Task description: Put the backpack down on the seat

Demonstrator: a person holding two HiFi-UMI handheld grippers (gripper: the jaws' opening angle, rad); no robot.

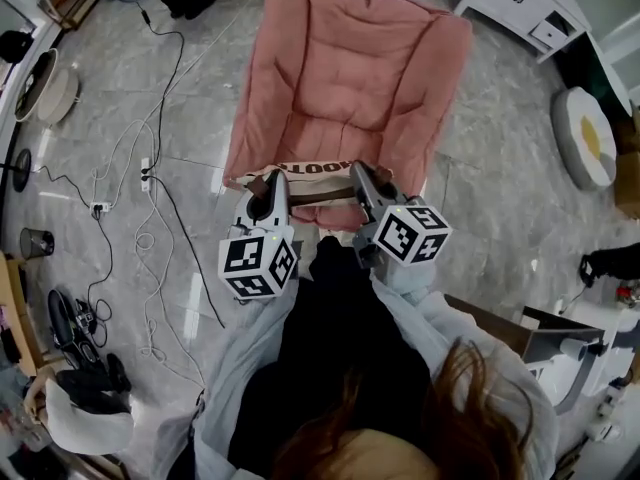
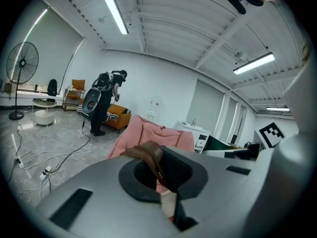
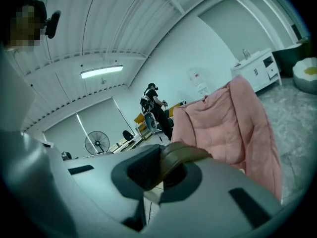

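A pink padded chair (image 1: 350, 68) stands in front of me, its seat open toward me. The cream backpack (image 1: 305, 171) with dark lettering hangs at the seat's front edge, just above it, mostly hidden by the grippers. My left gripper (image 1: 272, 186) is shut on a brown strap (image 2: 148, 155) of the backpack. My right gripper (image 1: 362, 178) is shut on the other brown strap (image 3: 181, 153). Both point toward the chair, side by side. The left gripper view has the chair (image 2: 143, 133) straight ahead; the right gripper view has the chair (image 3: 233, 123) close on its right.
Cables and a power strip (image 1: 148, 175) trail over the grey floor left of the chair. A white cabinet (image 1: 520, 3) and a round cushion (image 1: 585, 138) lie to the right. A person (image 2: 101, 105) stands far behind near an orange sofa; a floor fan (image 2: 21, 66) stands at the left.
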